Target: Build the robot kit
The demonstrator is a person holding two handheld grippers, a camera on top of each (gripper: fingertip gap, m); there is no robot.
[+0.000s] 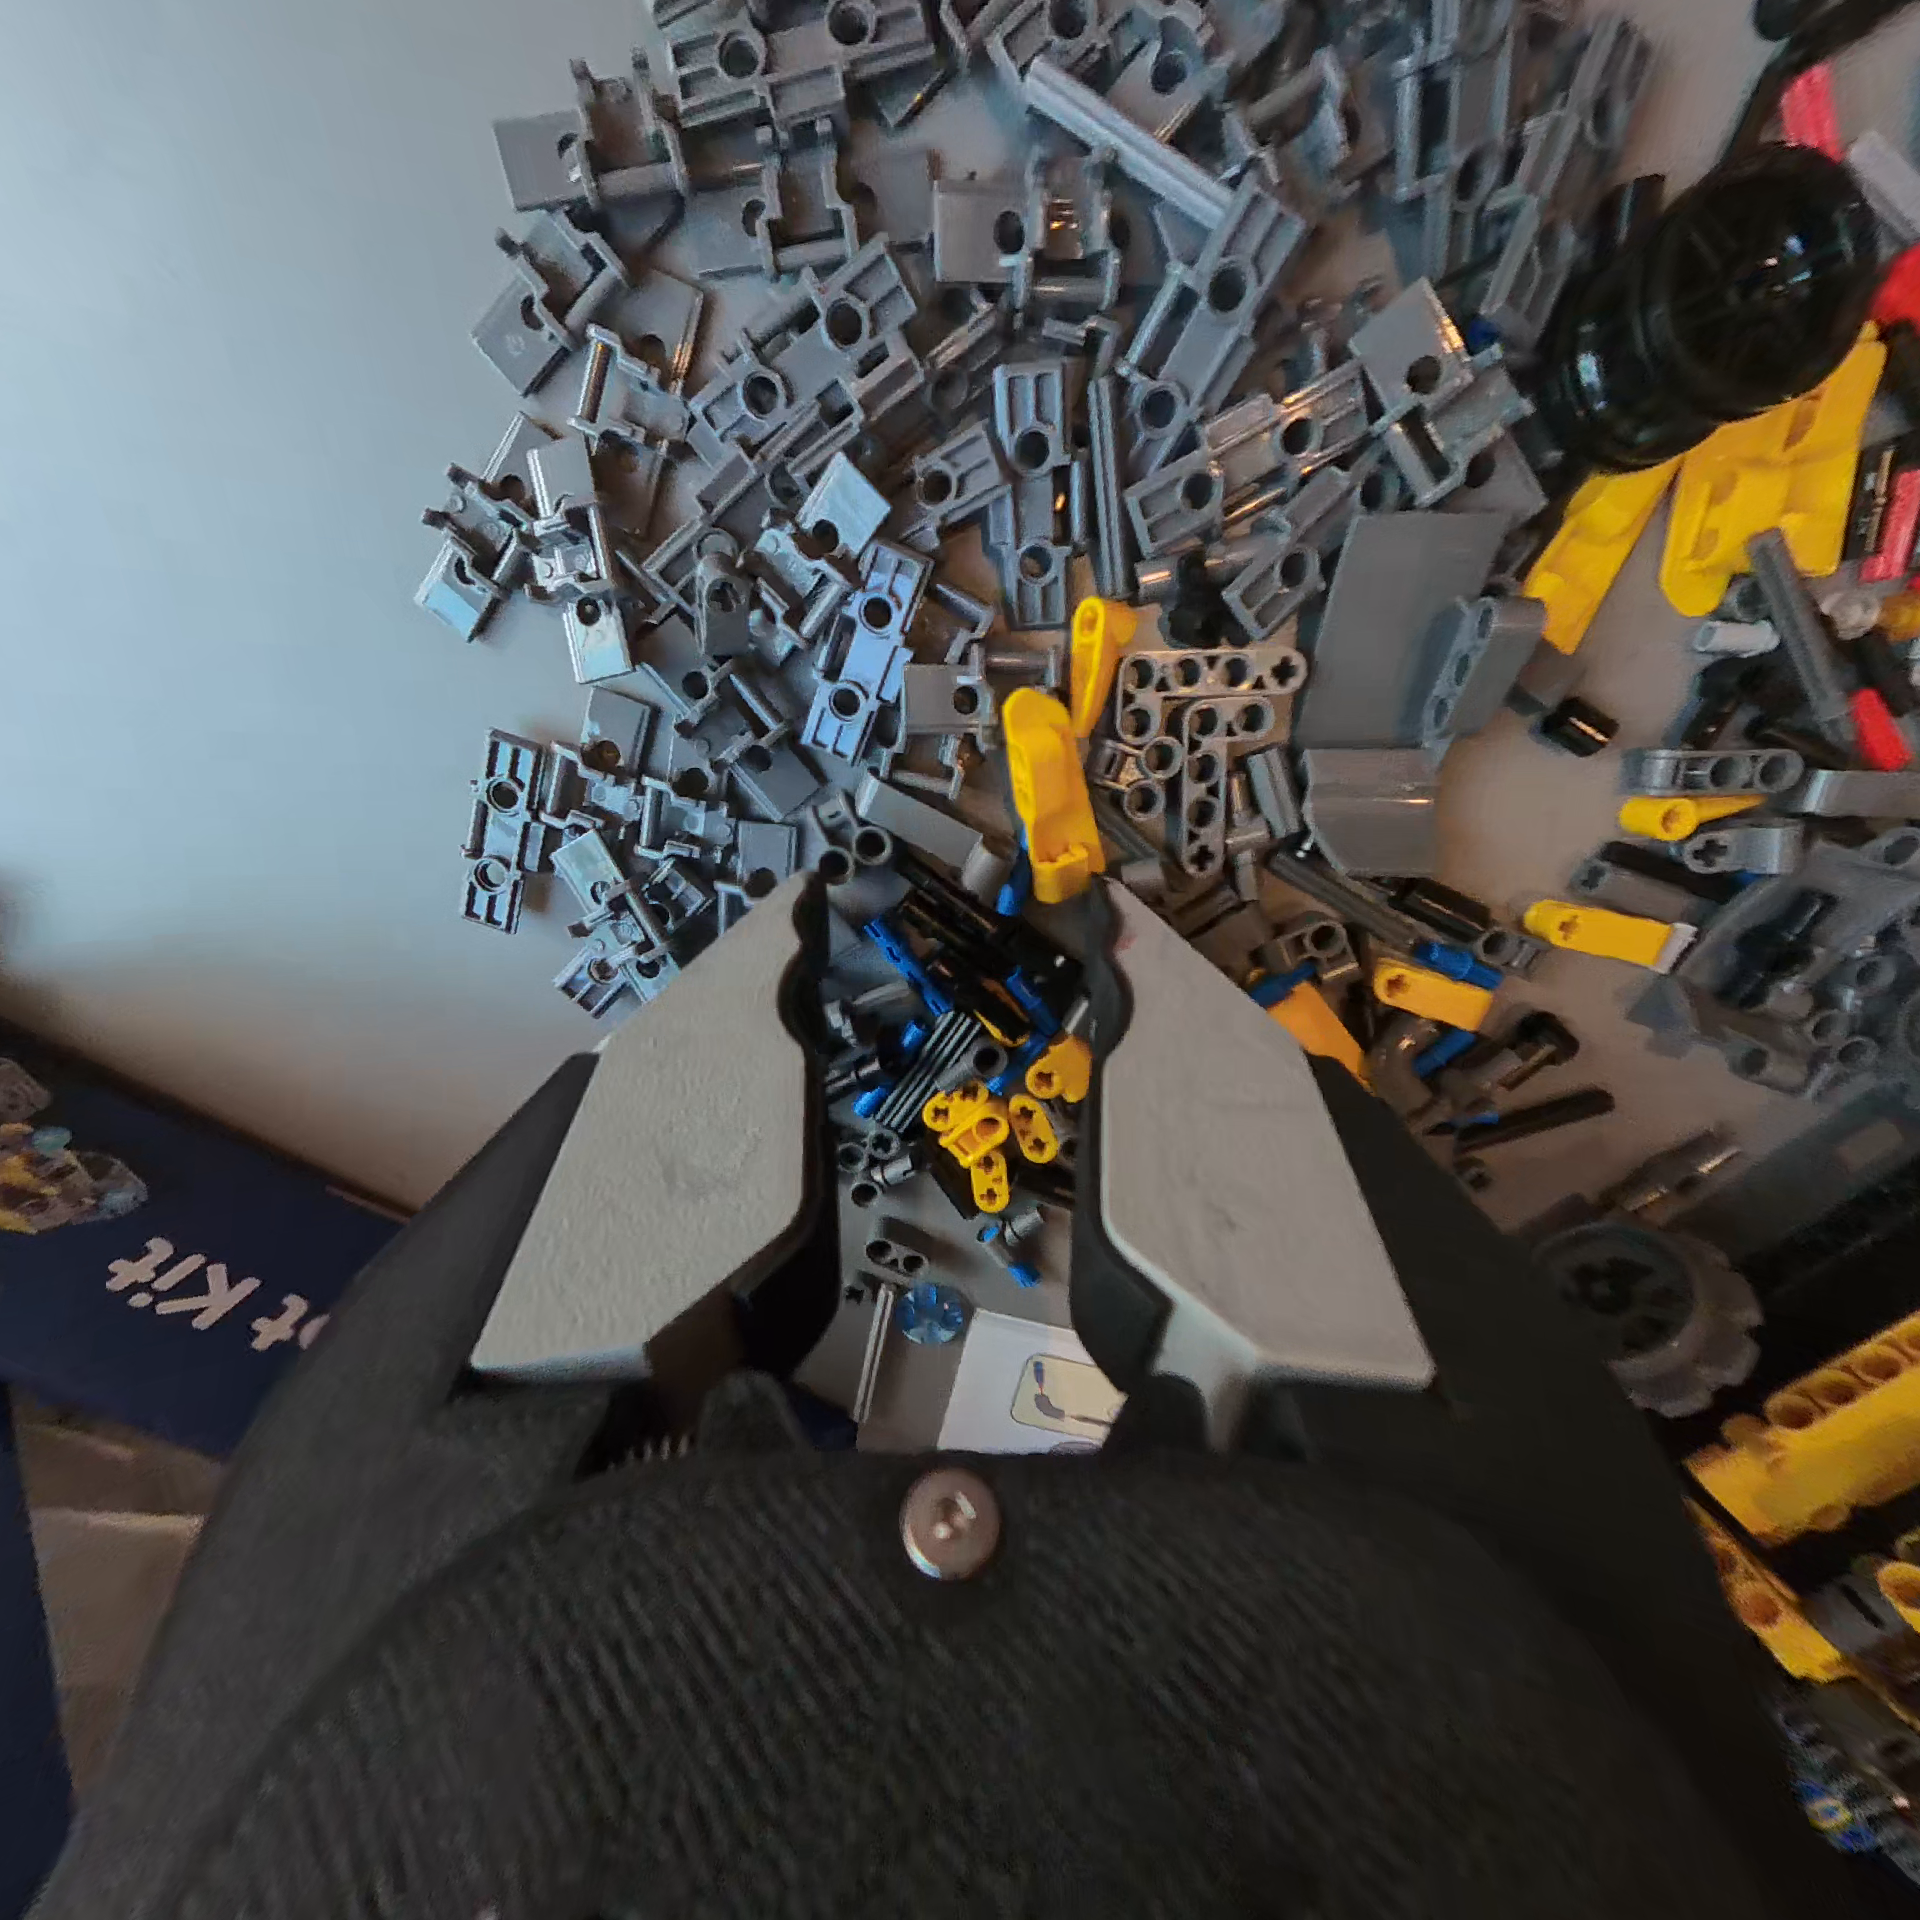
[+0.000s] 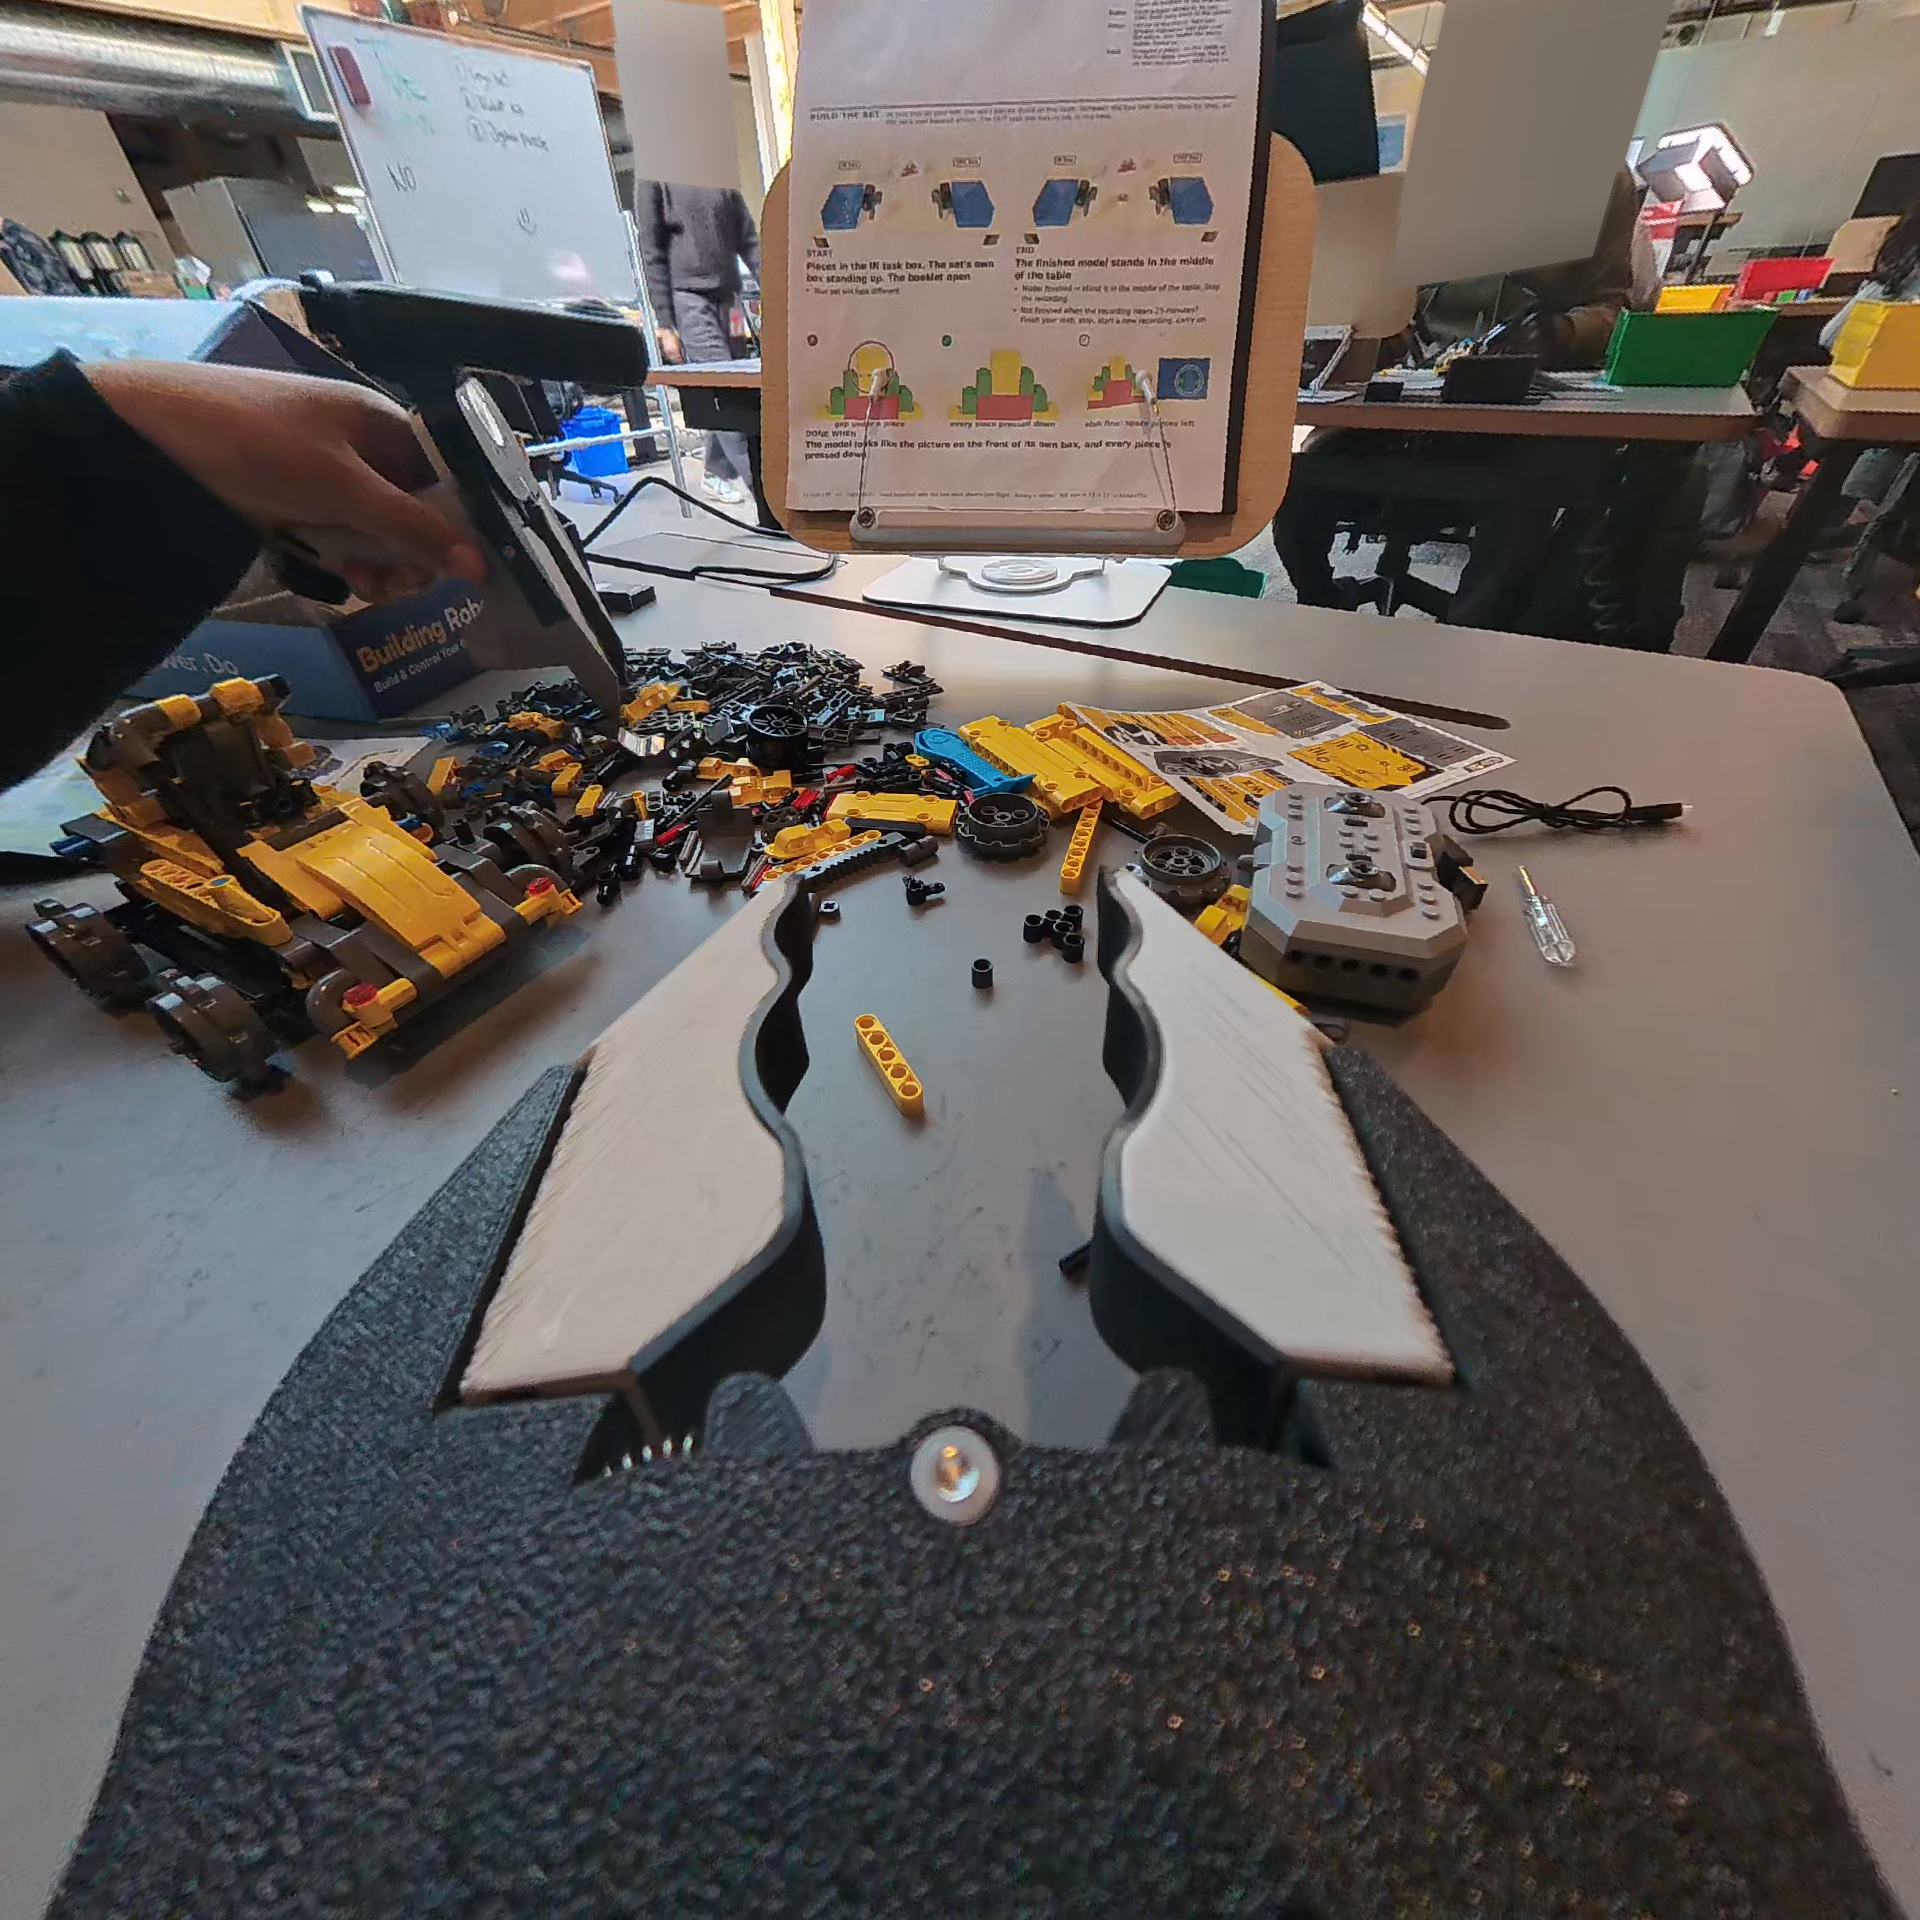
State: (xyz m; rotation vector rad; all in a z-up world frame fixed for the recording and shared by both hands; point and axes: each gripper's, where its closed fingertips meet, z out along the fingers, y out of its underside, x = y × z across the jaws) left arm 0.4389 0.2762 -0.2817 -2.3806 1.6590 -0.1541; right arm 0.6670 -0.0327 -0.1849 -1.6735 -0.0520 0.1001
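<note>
Whiteboard, instr. sheet, maybe screwdriver.

This is a shared workshop or lab space, an open hall with exposed ducting up by the ceiling. The grey table is the centre of it: a stand with a printed instruction sheet rises at its far edge, and loose building-brick parts are spread across its middle. Behind the table to the left stands a whiteboard with handwriting on it. Behind the table to the right there are more work tables carrying green, yellow and red bins, with a studio light panel above them. A person stands in the aisle just beyond the table's far edge.
</note>
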